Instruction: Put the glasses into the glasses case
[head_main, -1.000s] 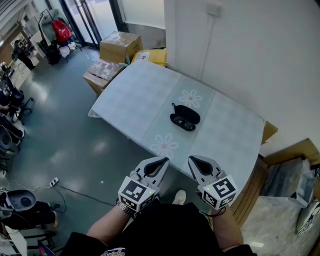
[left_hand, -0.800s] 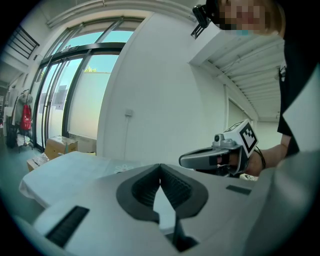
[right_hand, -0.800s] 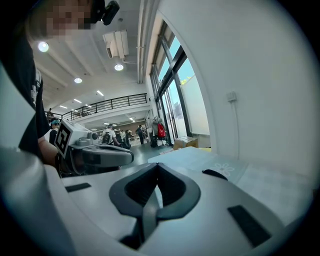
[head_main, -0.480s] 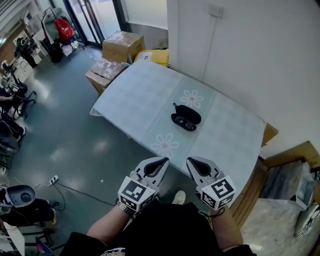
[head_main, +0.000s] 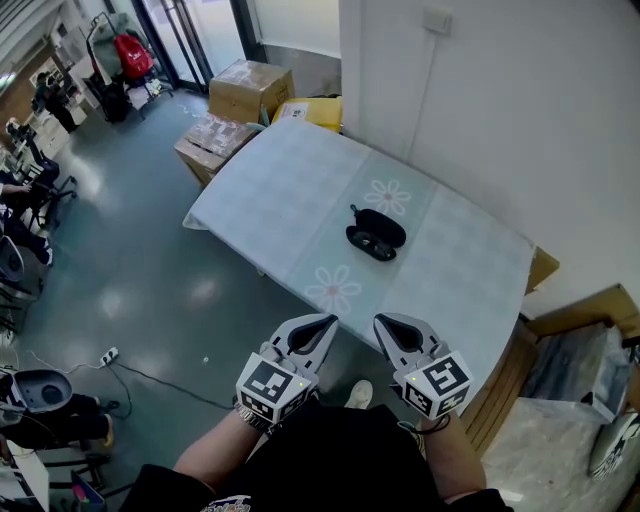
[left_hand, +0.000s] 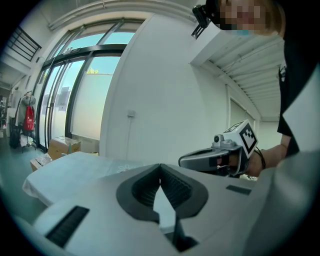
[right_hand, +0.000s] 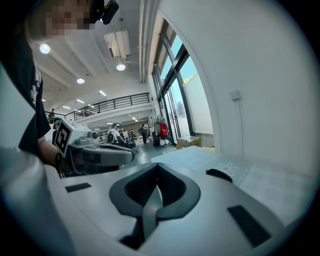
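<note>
left gripper (head_main: 327, 321) clenched shut on nothing, right gripper (head_main: 383, 321) same deal, jaws pinched together and empty, both side by side just short of the table (head_main: 280, 190), black glasses case (head_main: 375, 234) well ahead of both tips, mid-table

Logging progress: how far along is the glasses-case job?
Done: nothing visible. The glasses case lies on the table, contents too small to tell. In hand: nothing; left gripper and right gripper are shut, empty, short of the table. Left: everything.
</note>
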